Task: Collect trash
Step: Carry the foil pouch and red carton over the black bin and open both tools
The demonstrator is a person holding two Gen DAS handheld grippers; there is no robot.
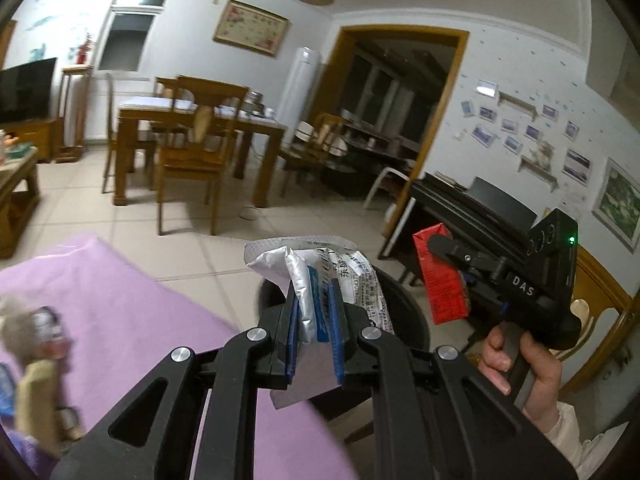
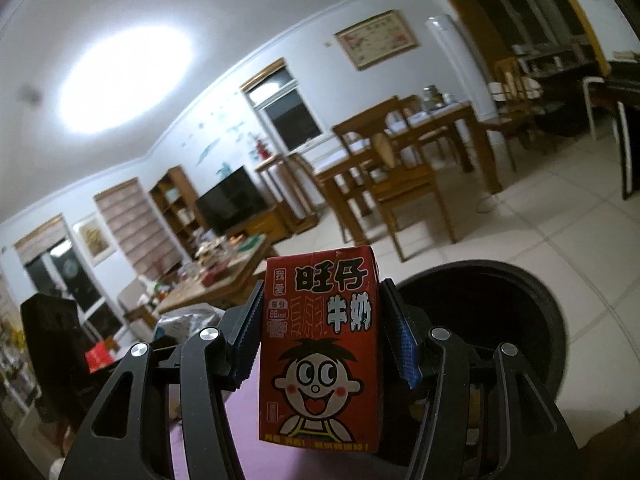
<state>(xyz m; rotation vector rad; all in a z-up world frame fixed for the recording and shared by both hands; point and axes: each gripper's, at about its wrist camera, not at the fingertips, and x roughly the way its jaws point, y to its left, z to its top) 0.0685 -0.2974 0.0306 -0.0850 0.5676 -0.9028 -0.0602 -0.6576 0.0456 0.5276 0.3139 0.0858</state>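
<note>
My left gripper (image 1: 314, 308) is shut on a crumpled silver and white wrapper (image 1: 320, 276) and holds it in the air at the near rim of a round black trash bin (image 1: 408, 312). My right gripper (image 2: 320, 328) is shut on a red milk carton (image 2: 320, 352) with a cartoon face. In the left wrist view the right gripper (image 1: 452, 264) holds the carton (image 1: 440, 280) above the bin's right side. The bin (image 2: 500, 320) also shows just behind the carton in the right wrist view.
A purple-covered surface (image 1: 132, 332) with blurred items (image 1: 40, 360) lies lower left. A black piano (image 1: 472, 208) stands behind the bin. A wooden dining table and chairs (image 1: 192, 140), a coffee table (image 2: 224, 276) and tiled floor (image 1: 224, 248) fill the room.
</note>
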